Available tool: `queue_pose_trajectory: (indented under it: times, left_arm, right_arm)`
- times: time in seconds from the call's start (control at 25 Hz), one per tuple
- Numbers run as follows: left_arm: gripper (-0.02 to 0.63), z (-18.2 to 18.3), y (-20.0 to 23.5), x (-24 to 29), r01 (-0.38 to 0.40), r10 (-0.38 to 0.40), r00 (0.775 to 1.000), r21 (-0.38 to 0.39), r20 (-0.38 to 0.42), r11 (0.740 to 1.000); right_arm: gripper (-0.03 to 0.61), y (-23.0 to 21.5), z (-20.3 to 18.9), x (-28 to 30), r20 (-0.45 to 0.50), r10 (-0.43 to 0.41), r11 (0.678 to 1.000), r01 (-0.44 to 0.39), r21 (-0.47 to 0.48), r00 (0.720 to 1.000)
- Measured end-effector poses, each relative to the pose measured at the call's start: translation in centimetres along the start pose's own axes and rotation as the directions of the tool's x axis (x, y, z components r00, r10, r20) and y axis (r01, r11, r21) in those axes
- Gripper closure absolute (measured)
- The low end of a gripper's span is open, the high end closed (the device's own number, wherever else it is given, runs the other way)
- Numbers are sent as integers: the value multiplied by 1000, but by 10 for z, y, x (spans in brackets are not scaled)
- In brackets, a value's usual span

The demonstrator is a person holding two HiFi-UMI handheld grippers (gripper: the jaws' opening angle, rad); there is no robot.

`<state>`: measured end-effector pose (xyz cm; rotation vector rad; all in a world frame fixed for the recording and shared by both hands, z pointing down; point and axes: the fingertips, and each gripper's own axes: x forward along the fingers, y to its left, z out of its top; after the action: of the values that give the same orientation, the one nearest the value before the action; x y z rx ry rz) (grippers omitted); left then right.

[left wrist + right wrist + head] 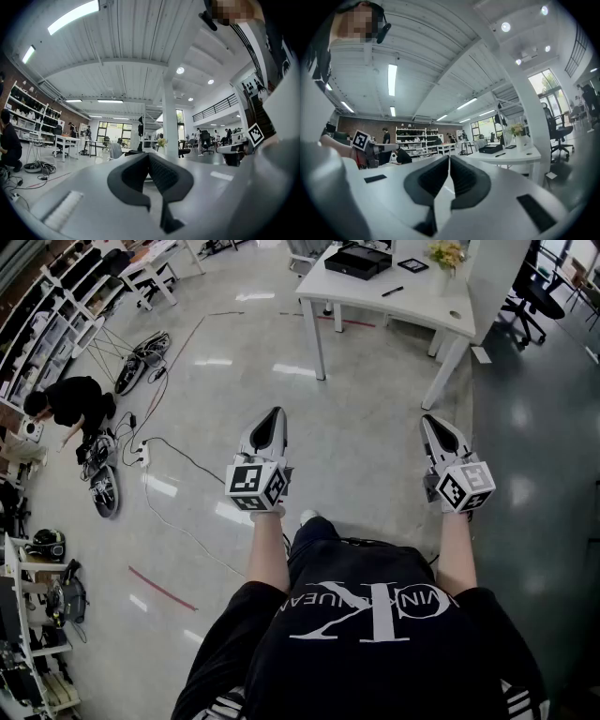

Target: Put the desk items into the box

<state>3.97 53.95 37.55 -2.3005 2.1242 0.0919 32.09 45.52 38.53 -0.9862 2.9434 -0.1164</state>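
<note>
A white desk (441, 315) stands ahead at the far side of the floor. On it are a black box (358, 261), a black pen (392, 291), a small dark flat item (412, 265) and a vase of flowers (447, 256). My left gripper (275, 414) and right gripper (430, 421) are held level in front of me, well short of the desk. Both are shut with nothing between the pads. The right gripper view looks past its closed tips (449, 158) at the desk (520, 159), the box (491, 149) and the pen (500, 154). The left gripper's tips (149, 154) also meet.
A person (70, 404) crouches at the left among cables and gear on the floor. Shelving (47, 315) lines the left wall. An office chair (530, 292) and a white column (497, 268) stand by the desk's right end. Open grey floor lies between me and the desk.
</note>
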Motion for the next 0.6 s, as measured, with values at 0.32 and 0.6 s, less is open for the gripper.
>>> queue_pose_trajectory:
  times: [0.32, 0.6]
  left_arm:
    - [603, -1, -1, 10, 13, -13, 1000, -7, -2, 1000]
    - [603, -13, 14, 22, 9, -9, 999, -17, -32, 1000]
  right_arm:
    - [557, -1, -1, 7, -2, 7, 1000, -7, 1, 1000]
    - [557, -7, -3, 31, -17, -4, 1000, 4, -9, 1000]
